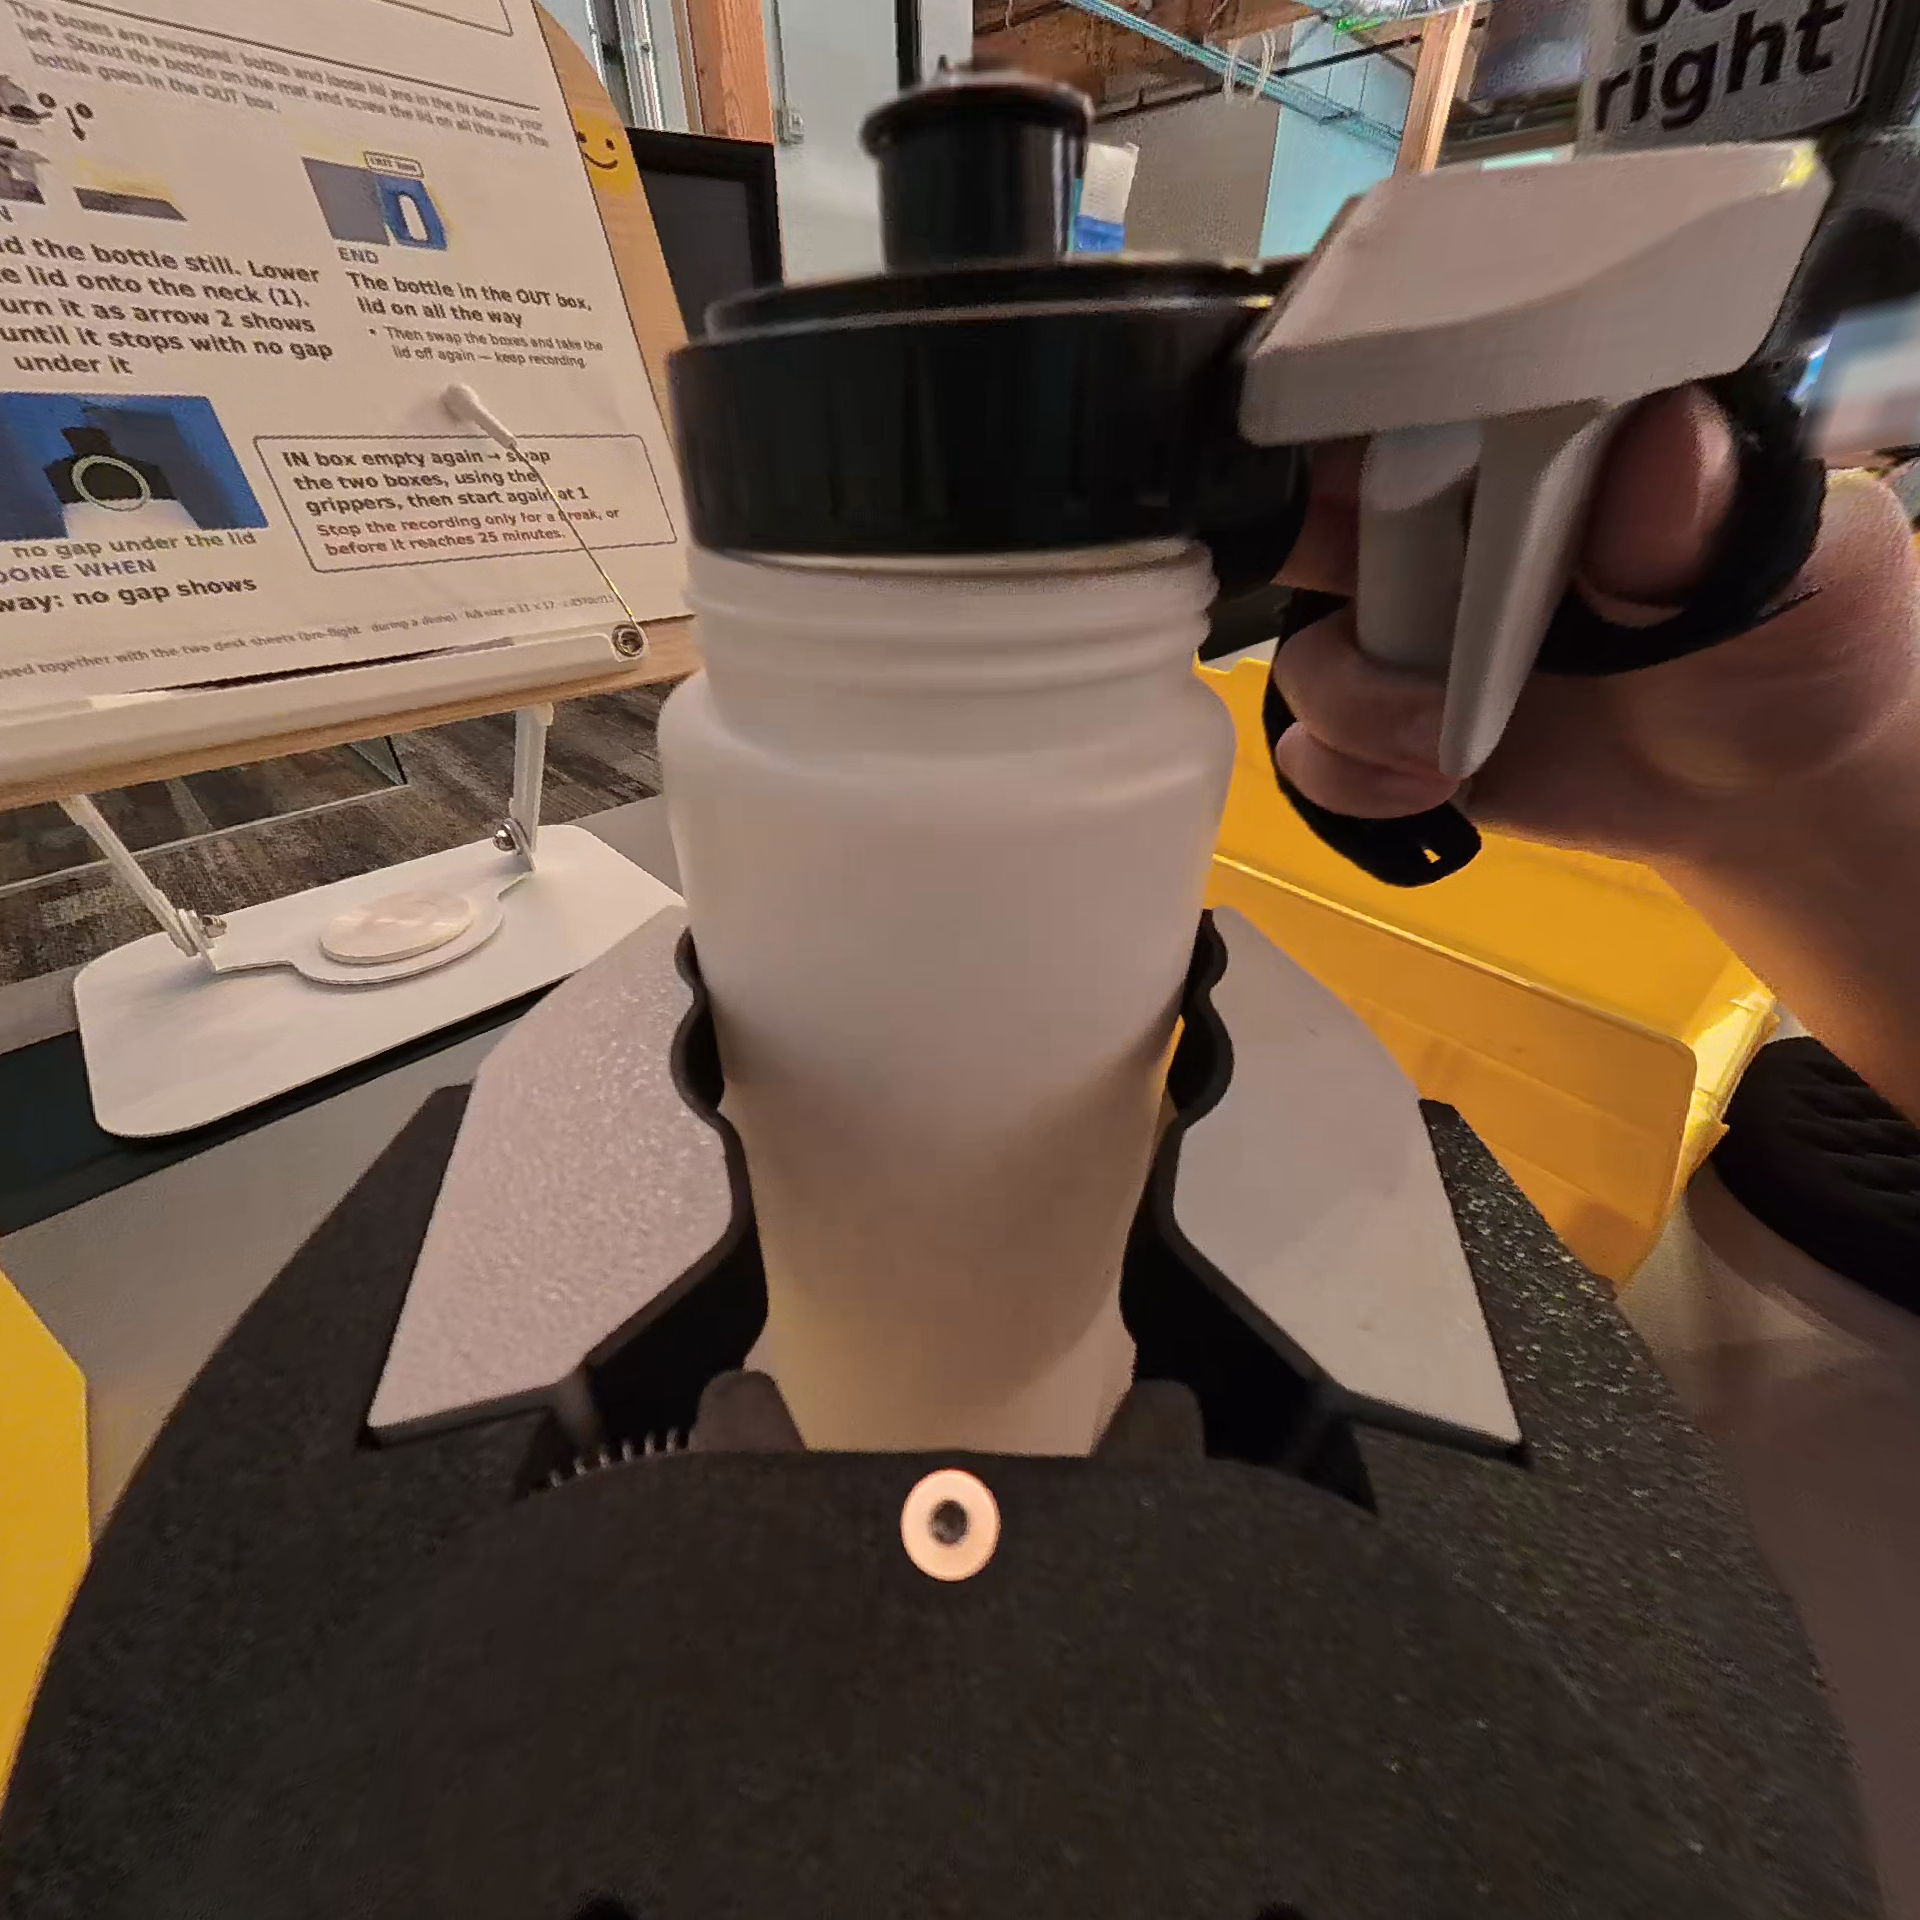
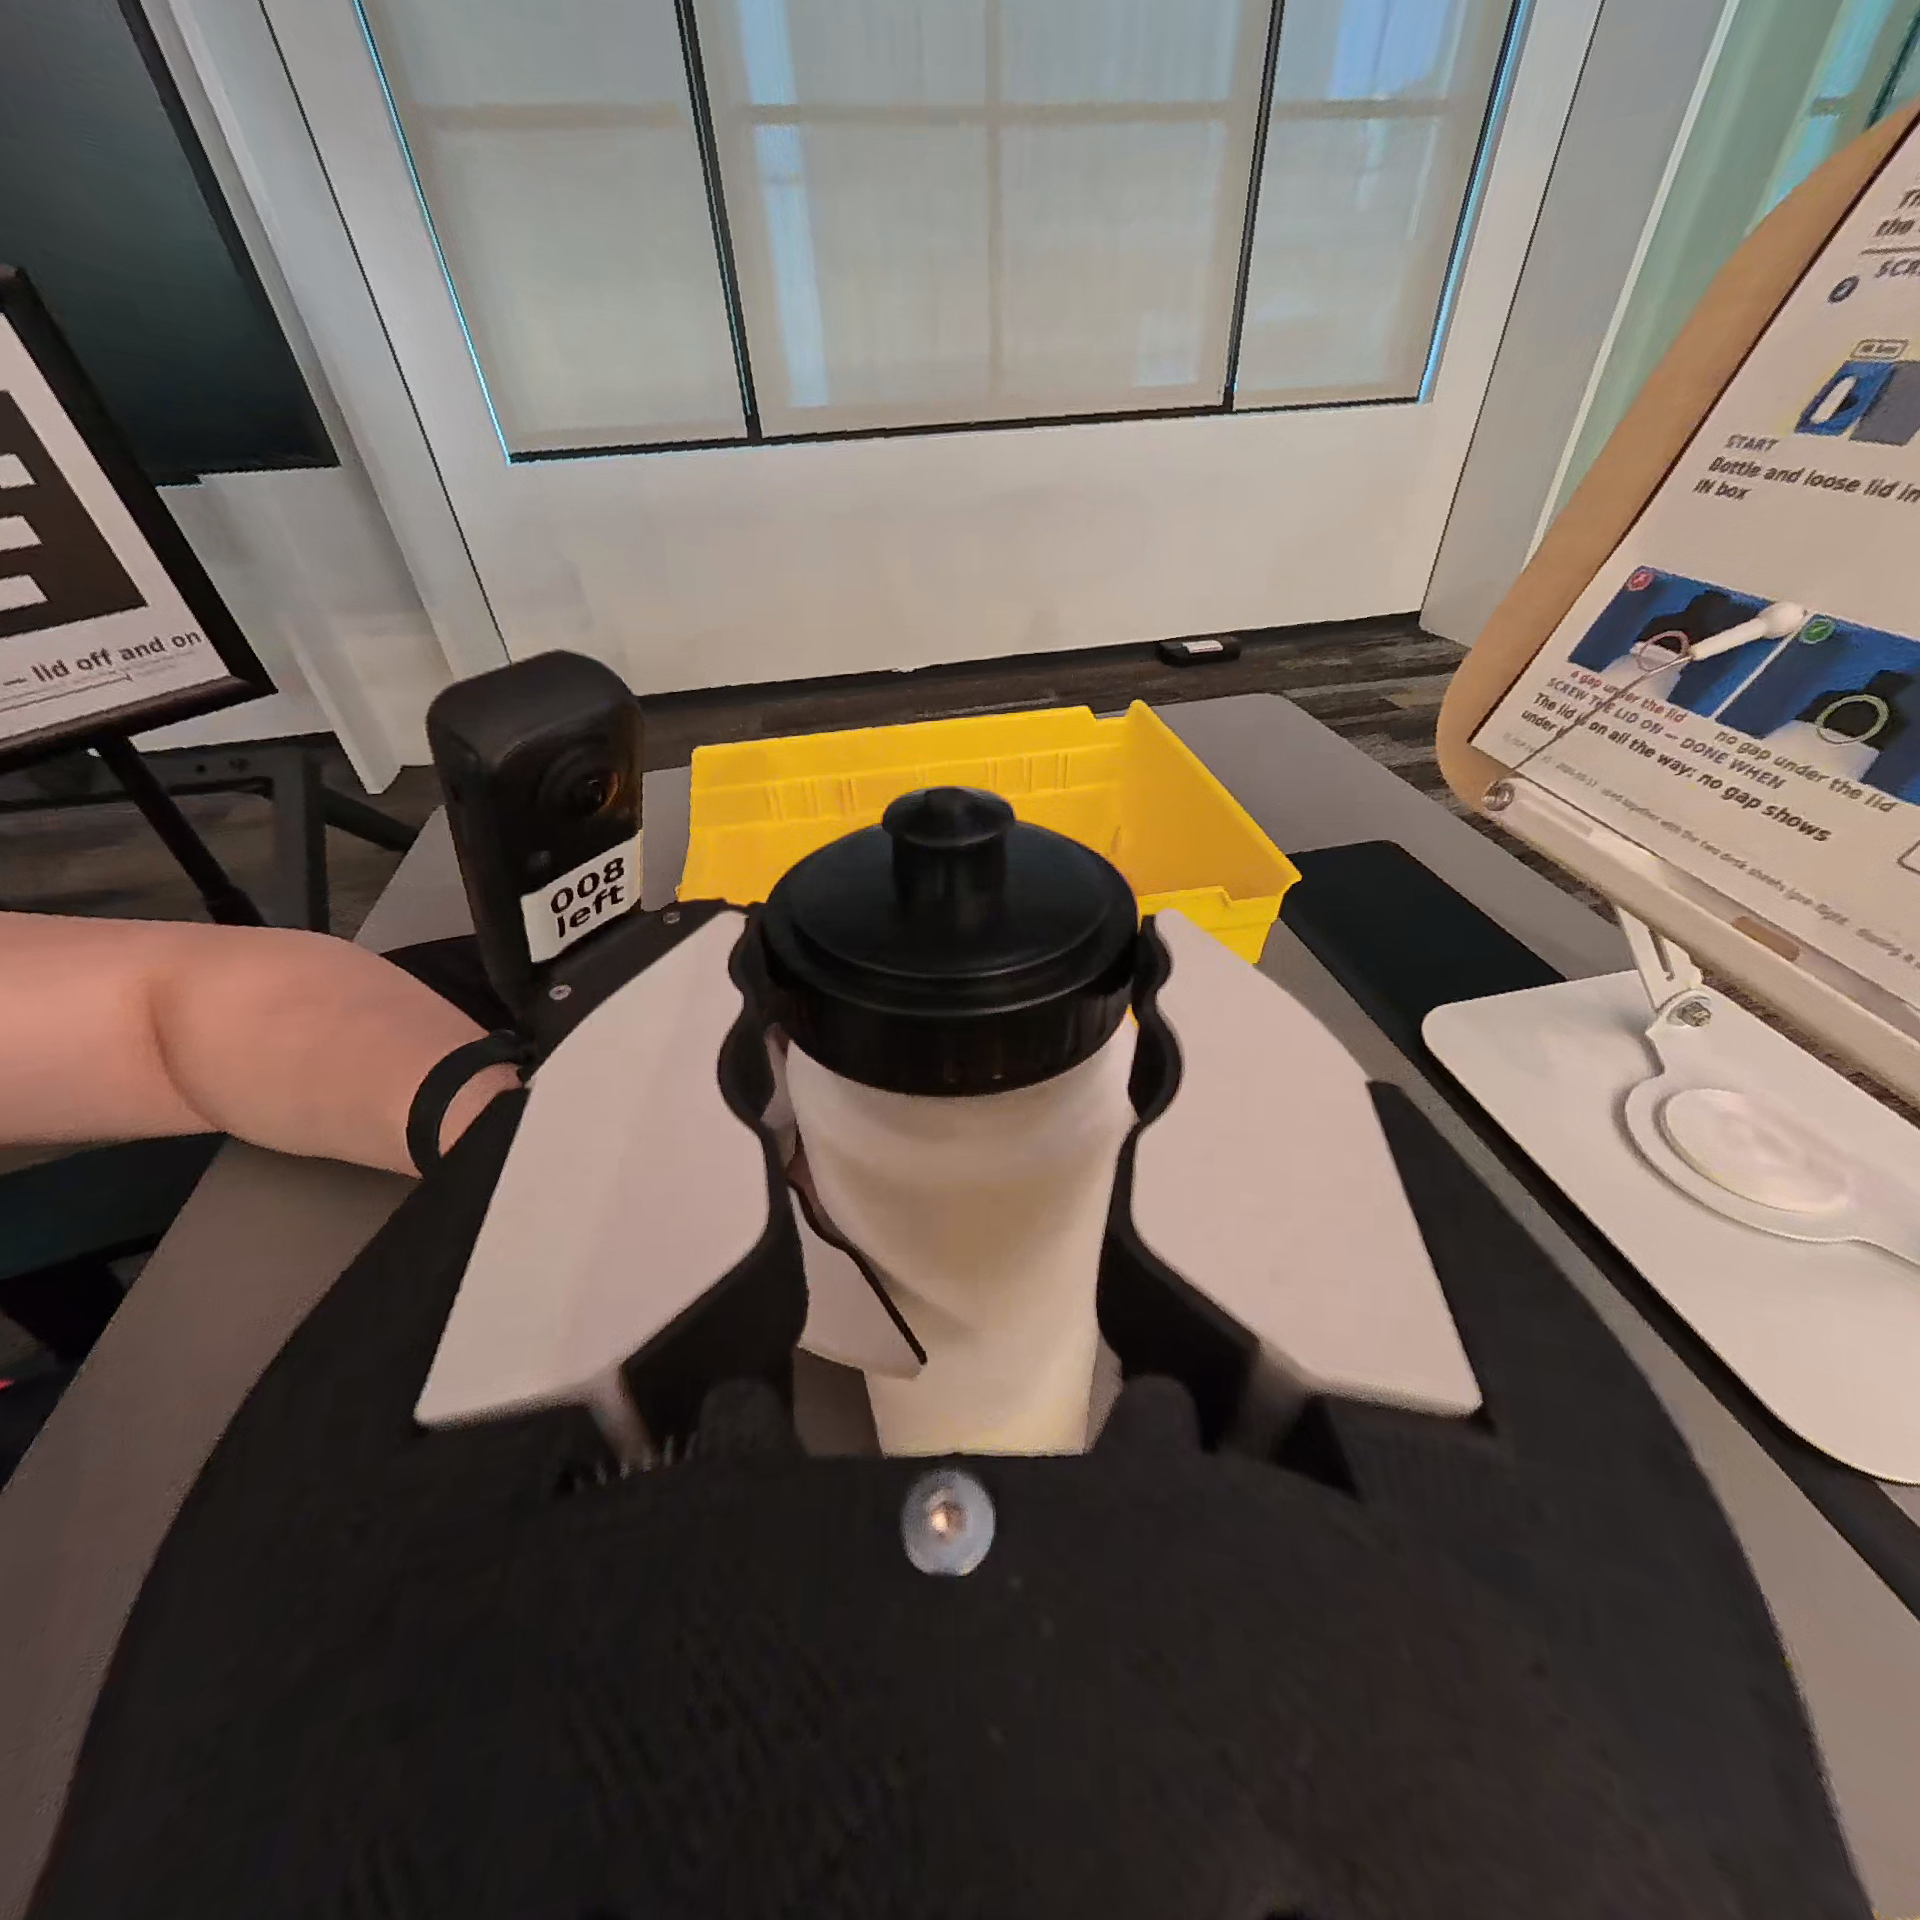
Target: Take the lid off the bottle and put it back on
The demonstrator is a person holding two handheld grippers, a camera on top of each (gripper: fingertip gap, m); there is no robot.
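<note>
Black lid (image 2: 943, 971) gripped by right gripper (image 2: 945, 997), left gripper (image 1: 940, 1039) clamping bottle (image 1: 940, 935), base hidden.

— Which print can you read from where you stand?

— You have a sheet (image 1: 312, 343) of black lines and small pictures on the board (image 2: 1558, 499). There is a black-on-white label (image 2: 587, 896) on the camera (image 2: 540, 769), a second label (image 1: 1725, 62) at top right, and a framed sign (image 2: 94, 582) far left.

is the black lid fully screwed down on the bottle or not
Not fully. In the left wrist view, bare threads on the white bottle show below the black lid. The right tool grips the lid.
</note>
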